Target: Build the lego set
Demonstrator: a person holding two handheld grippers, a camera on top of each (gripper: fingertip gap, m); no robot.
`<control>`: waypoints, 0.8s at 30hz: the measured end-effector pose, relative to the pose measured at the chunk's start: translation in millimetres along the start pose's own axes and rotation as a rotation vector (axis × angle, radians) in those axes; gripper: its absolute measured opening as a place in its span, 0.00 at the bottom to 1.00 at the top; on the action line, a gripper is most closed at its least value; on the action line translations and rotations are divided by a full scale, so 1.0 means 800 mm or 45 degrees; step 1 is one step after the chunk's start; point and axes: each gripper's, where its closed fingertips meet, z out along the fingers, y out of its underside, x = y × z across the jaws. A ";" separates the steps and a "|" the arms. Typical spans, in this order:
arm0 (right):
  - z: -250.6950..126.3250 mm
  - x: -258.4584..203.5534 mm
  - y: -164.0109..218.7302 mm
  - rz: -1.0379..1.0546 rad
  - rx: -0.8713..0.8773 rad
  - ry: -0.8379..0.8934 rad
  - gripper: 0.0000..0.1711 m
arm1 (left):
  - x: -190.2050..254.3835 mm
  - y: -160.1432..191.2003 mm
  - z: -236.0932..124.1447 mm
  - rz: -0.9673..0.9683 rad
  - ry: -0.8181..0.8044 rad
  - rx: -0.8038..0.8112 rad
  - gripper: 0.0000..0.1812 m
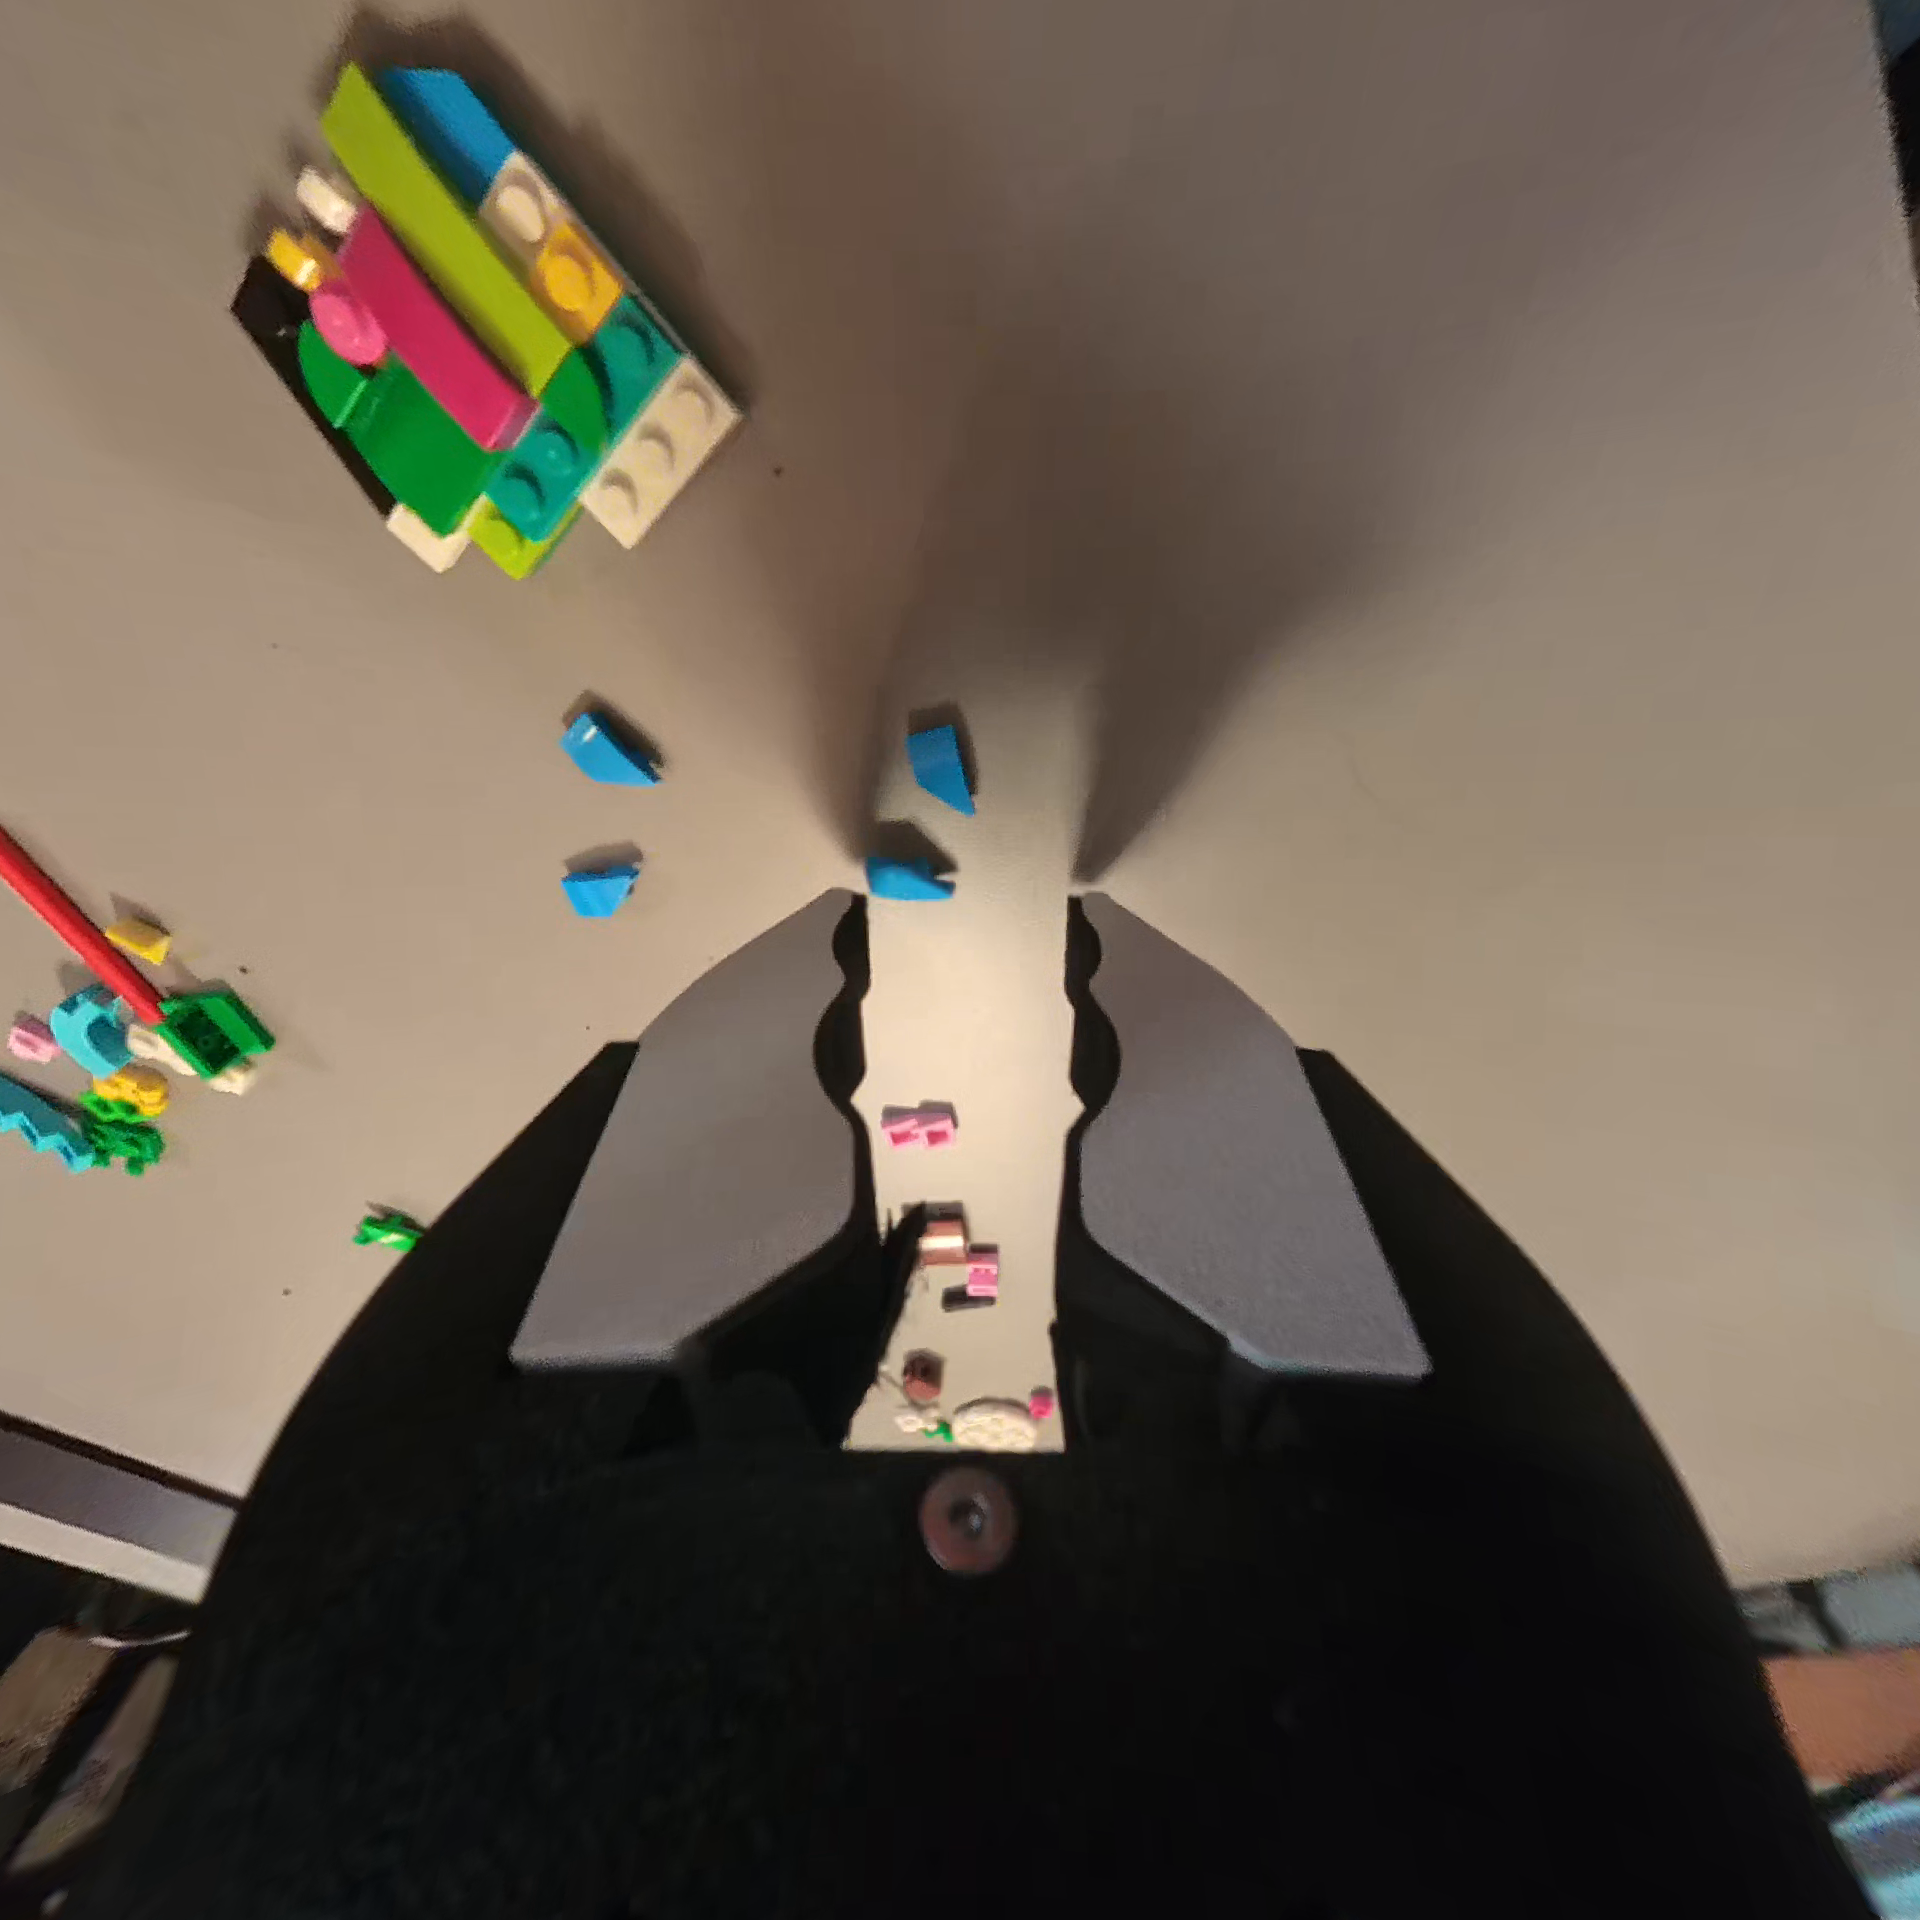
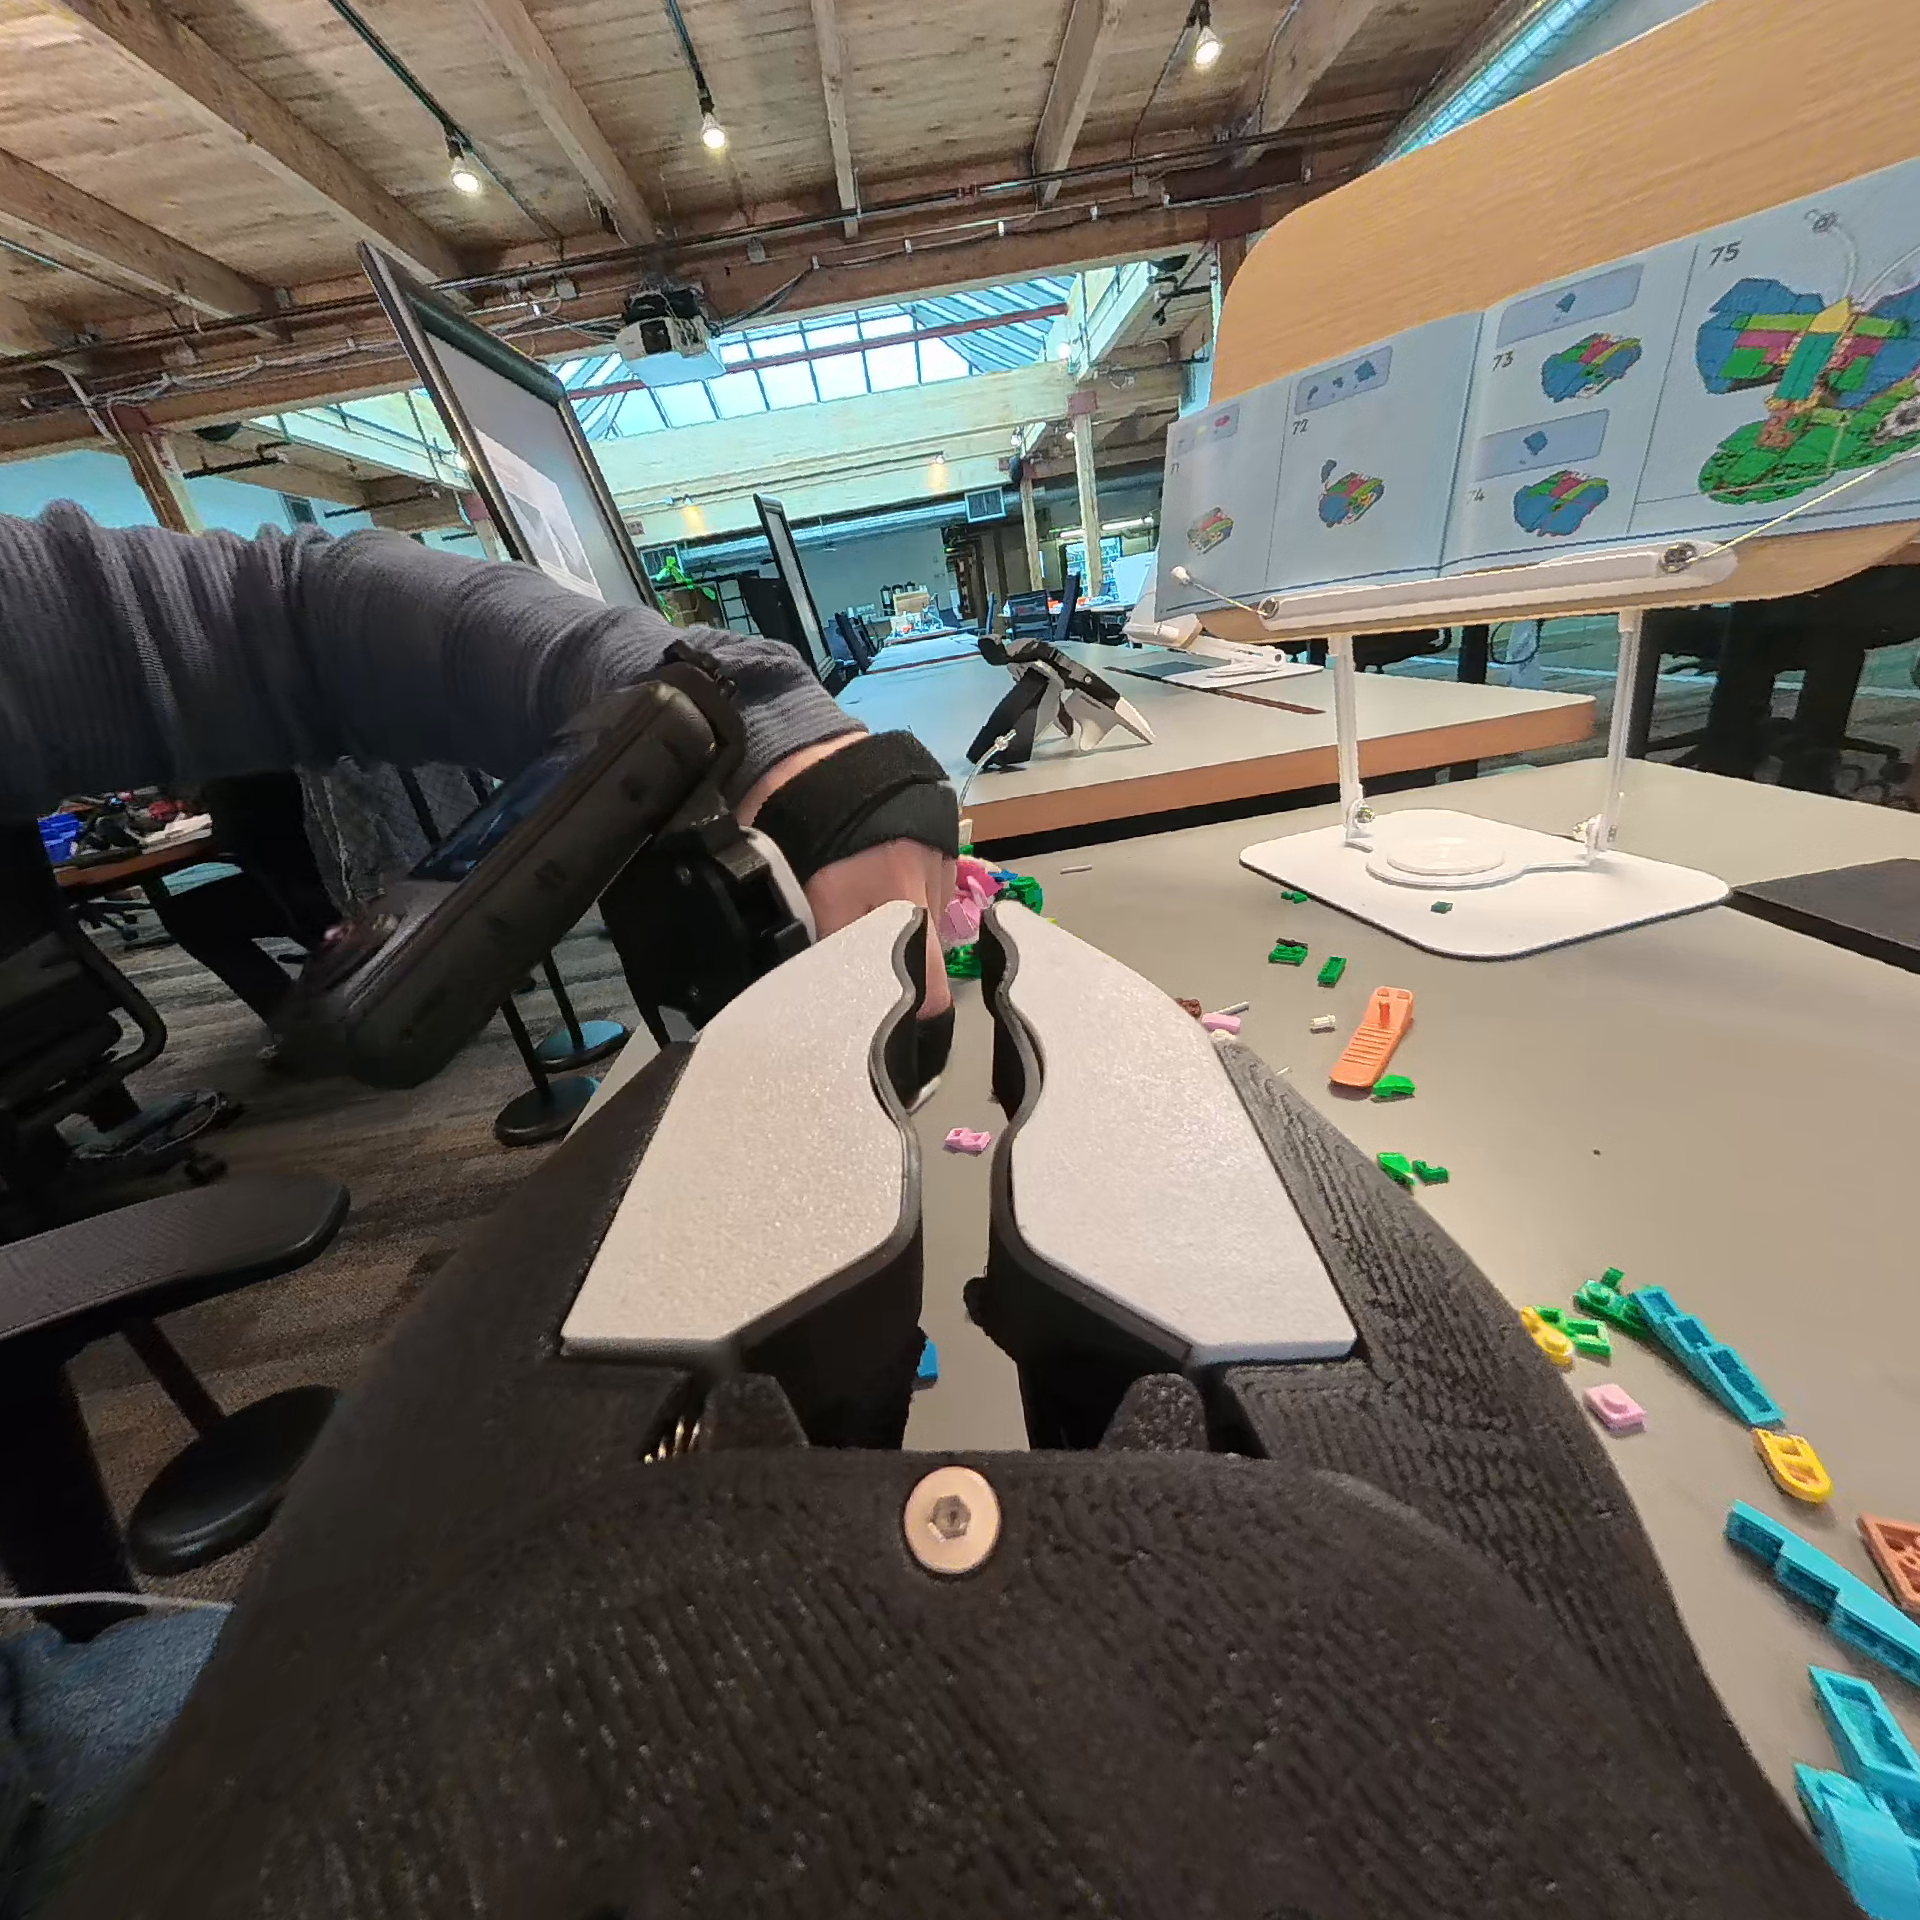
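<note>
Four small blue sloped pieces lie loose on the grey surface (image 1: 1455, 727); the nearest blue piece (image 1: 907, 864) sits just ahead of the left gripper (image 1: 968, 906), whose jaws stand wide with nothing between them. Partly built model (image 1: 468, 322), multicoloured, rests farther off to the left. Right gripper (image 2: 951, 920) is raised, jaws narrow, a slim gap, empty. Instruction booklet (image 2: 1558, 416) is propped on a white stand (image 2: 1486, 883).

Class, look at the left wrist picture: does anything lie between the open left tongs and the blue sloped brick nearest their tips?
Nothing visible does. The left tongs are open and hold nothing, and the nearest blue brick lies on bare grey table just past the left fingertip. A second blue brick lies beyond it, not in front.
</note>
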 end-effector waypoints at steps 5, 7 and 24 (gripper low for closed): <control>-0.004 0.003 -0.005 0.004 0.017 0.008 0.04 | 0.005 0.000 -0.005 -0.168 -0.062 0.148 0.21; -0.004 0.003 -0.004 0.005 0.015 0.010 0.04 | 0.003 0.004 -0.010 -0.259 -0.121 0.191 0.23; -0.010 0.012 -0.002 -0.068 -0.030 0.069 0.04 | -0.003 0.011 -0.039 -1.532 -0.783 0.803 0.13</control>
